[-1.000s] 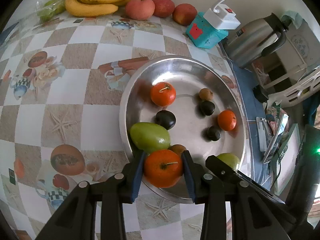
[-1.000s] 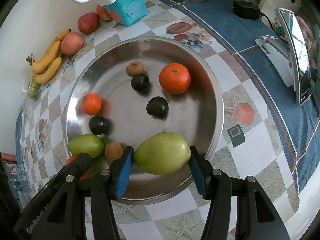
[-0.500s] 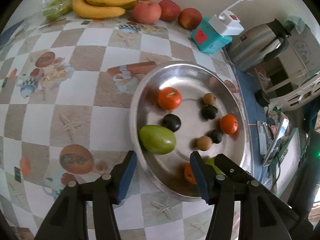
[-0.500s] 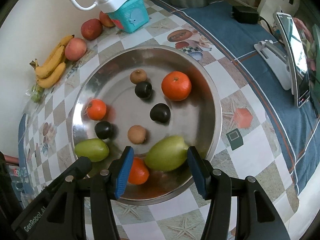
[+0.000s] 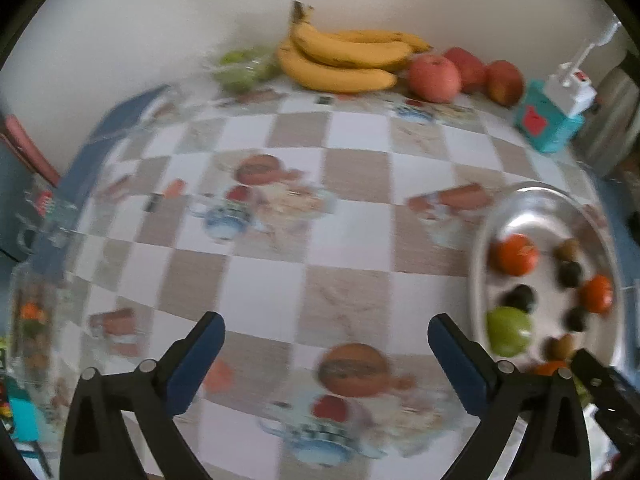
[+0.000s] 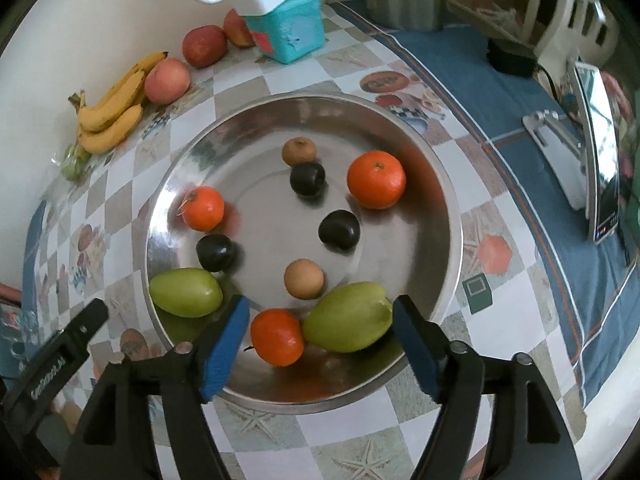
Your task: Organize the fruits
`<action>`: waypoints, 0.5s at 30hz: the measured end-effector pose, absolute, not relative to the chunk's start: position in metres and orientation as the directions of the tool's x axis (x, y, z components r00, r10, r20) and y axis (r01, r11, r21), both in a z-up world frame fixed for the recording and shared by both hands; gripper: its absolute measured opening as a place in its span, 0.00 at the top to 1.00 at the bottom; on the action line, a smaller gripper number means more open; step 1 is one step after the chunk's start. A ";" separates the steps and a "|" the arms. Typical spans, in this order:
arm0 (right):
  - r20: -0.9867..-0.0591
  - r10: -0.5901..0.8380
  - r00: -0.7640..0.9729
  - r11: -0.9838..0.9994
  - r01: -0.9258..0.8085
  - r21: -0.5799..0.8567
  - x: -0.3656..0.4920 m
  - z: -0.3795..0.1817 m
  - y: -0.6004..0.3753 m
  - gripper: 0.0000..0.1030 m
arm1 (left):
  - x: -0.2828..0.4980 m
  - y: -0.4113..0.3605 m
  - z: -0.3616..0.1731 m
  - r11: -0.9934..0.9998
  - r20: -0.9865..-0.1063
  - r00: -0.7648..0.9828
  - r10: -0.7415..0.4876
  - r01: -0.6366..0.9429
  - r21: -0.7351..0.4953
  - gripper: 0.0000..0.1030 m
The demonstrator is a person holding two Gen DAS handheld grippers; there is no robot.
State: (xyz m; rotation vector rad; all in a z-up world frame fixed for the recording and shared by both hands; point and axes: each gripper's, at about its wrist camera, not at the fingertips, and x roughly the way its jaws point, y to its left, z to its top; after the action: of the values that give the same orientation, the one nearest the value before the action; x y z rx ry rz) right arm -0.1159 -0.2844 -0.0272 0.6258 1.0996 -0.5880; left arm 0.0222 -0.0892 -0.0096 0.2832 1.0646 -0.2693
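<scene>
A steel bowl [image 6: 448,208] holds three oranges, three dark plums, two brown round fruits and two green mangoes. My right gripper [image 6: 320,320] hovers over the bowl's near side, its jaws opening; a green mango [image 6: 348,316] and an orange [image 6: 276,336] lie between the fingers, and neither pad touches them. My left gripper [image 5: 326,334] is over the checkered tablecloth to the left of the bowl [image 5: 480,240], its jaws opening wide with nothing between them. The left wrist view is blurred.
Bananas [image 5: 340,60], three red apples [image 5: 434,76] and a bag of green fruit [image 5: 240,68] lie along the back wall. A teal box [image 6: 288,36] with a white power strip stands behind the bowl. A phone on a stand [image 6: 596,148] sits at the right.
The left gripper let go of its orange in the bowl, opened wide and swung left over the tablecloth. The right gripper let go of the green mango, which now rests in the bowl.
</scene>
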 end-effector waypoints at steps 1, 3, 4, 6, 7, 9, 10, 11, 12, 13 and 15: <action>-0.930 -0.130 0.343 0.694 0.702 0.162 -0.115 -0.027 -0.283 0.13 | 0.023 -0.086 -0.010 0.932 -0.879 0.472 -0.063 0.342 0.116 0.00; -0.926 -0.144 0.348 0.710 0.688 0.148 -0.113 -0.026 -0.277 0.11 | 0.024 -0.082 -0.012 0.932 -0.872 0.488 -0.042 0.334 0.142 0.00; -0.924 -0.151 0.352 0.720 0.680 0.141 -0.111 -0.026 -0.274 0.11 | 0.024 -0.080 -0.013 0.931 -0.870 0.491 -0.040 0.335 0.147 0.00; -0.917 -0.162 0.365 0.734 0.666 0.136 -0.110 -0.024 -0.269 0.11 | 0.023 -0.079 -0.014 0.927 -0.867 0.497 -0.040 0.342 0.153 0.00; -0.912 -0.166 0.374 0.742 0.657 0.134 -0.109 -0.023 -0.266 0.11 | 0.021 -0.079 -0.014 0.926 -0.865 0.500 -0.039 0.344 0.156 0.00; -0.905 -0.174 0.388 0.757 0.641 0.129 -0.108 -0.021 -0.259 0.11 | 0.018 -0.078 -0.013 0.922 -0.859 0.511 -0.028 0.344 0.175 0.00; -0.902 -0.178 0.393 0.766 0.631 0.124 -0.107 -0.020 -0.255 0.11 | 0.016 -0.078 -0.013 0.921 -0.856 0.515 -0.027 0.346 0.179 0.00; -0.901 -0.180 0.396 0.771 0.625 0.121 -0.106 -0.019 -0.252 0.11 | 0.014 -0.076 -0.012 0.919 -0.852 0.522 -0.032 0.351 0.180 0.00; -0.898 -0.180 0.401 0.777 0.618 0.120 -0.107 -0.019 -0.247 0.11 | 0.013 -0.076 -0.011 0.918 -0.849 0.527 -0.034 0.353 0.183 0.00; -0.898 -0.180 0.402 0.777 0.618 0.121 -0.107 -0.019 -0.245 0.11 | 0.010 -0.074 -0.009 0.917 -0.843 0.538 -0.029 0.350 0.191 0.00; -0.899 -0.173 0.402 0.776 0.618 0.127 -0.108 -0.021 -0.240 0.11 | 0.004 -0.071 -0.006 0.914 -0.822 0.569 -0.002 0.335 0.230 0.00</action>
State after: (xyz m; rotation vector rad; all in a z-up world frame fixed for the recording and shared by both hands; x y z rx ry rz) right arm -0.1078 -0.2404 -0.0211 0.4872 1.0467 -0.5249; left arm 0.0038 -0.0711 -0.0062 0.3845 0.9500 -0.2033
